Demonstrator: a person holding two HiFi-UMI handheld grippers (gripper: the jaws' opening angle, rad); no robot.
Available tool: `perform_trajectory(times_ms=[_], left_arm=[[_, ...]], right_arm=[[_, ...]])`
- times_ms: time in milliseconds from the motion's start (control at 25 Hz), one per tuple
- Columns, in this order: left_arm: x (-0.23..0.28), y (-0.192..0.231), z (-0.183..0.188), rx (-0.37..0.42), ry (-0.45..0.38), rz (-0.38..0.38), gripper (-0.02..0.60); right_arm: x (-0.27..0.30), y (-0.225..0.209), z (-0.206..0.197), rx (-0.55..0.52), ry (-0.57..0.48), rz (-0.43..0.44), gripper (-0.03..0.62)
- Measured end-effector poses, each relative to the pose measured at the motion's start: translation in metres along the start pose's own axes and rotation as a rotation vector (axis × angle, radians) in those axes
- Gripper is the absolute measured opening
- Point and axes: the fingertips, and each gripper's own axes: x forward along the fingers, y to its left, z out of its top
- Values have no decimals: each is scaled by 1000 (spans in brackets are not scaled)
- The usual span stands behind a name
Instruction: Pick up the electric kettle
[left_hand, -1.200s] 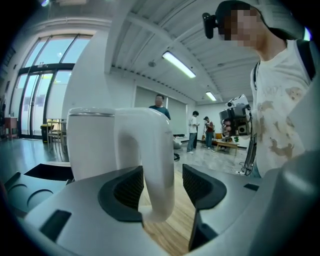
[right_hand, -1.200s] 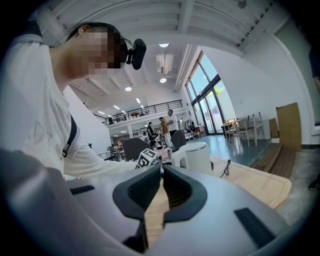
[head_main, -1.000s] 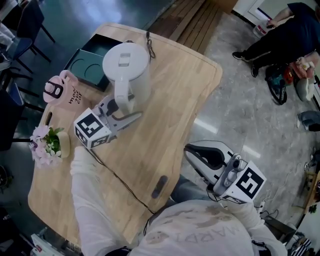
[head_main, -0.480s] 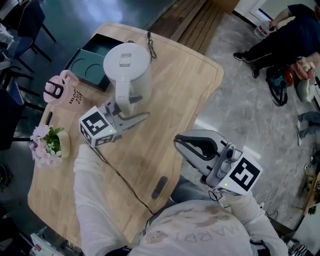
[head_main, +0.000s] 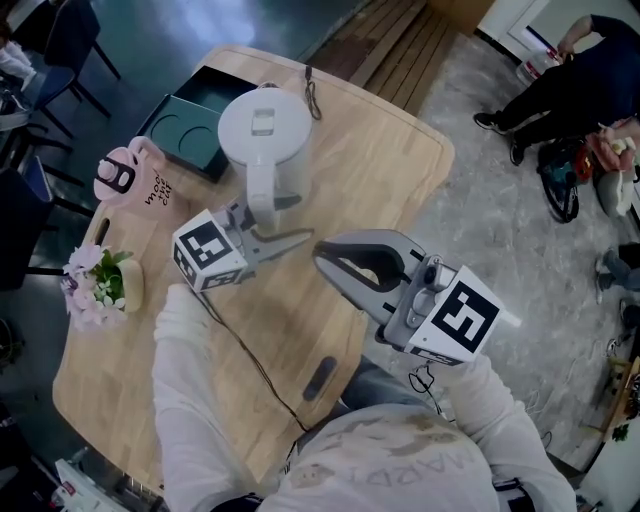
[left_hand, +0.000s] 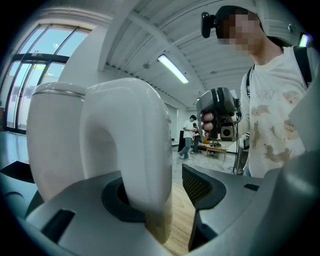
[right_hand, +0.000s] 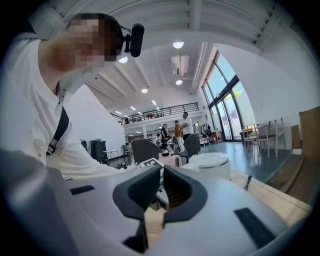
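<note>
White electric kettle (head_main: 262, 140), lid down, near worktop (head_main: 380, 170) far edge, handle between spread jaws of left hand-held gripper (head_main: 290, 220), right hand-held gripper (head_main: 322, 255) pressed together on nothing, small pot (head_main: 129, 286) holding flowers (head_main: 88, 290) at left edge.
</note>
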Motion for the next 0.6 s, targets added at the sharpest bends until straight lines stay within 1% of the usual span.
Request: perform_trajectory(times_ms=[280, 360, 440, 480, 560, 600], left_arm=[[20, -7, 7, -5, -28, -17, 221], [25, -6, 8, -9, -49, -1, 218], [29, -3, 8, -11, -62, 34, 202], [29, 0, 8, -8, -64, 62, 178], [29, 7, 8, -1, -65, 117, 85], [29, 9, 9, 1, -64, 130, 78]], right_arm=[[4, 3, 0, 4, -2, 22, 29], [4, 3, 2, 6, -8, 18, 29], [3, 2, 3, 9, -11, 11, 29], [1, 0, 2, 7, -9, 9, 29], [-2, -2, 2, 7, -8, 5, 29], [-3, -2, 1, 8, -7, 2, 29]])
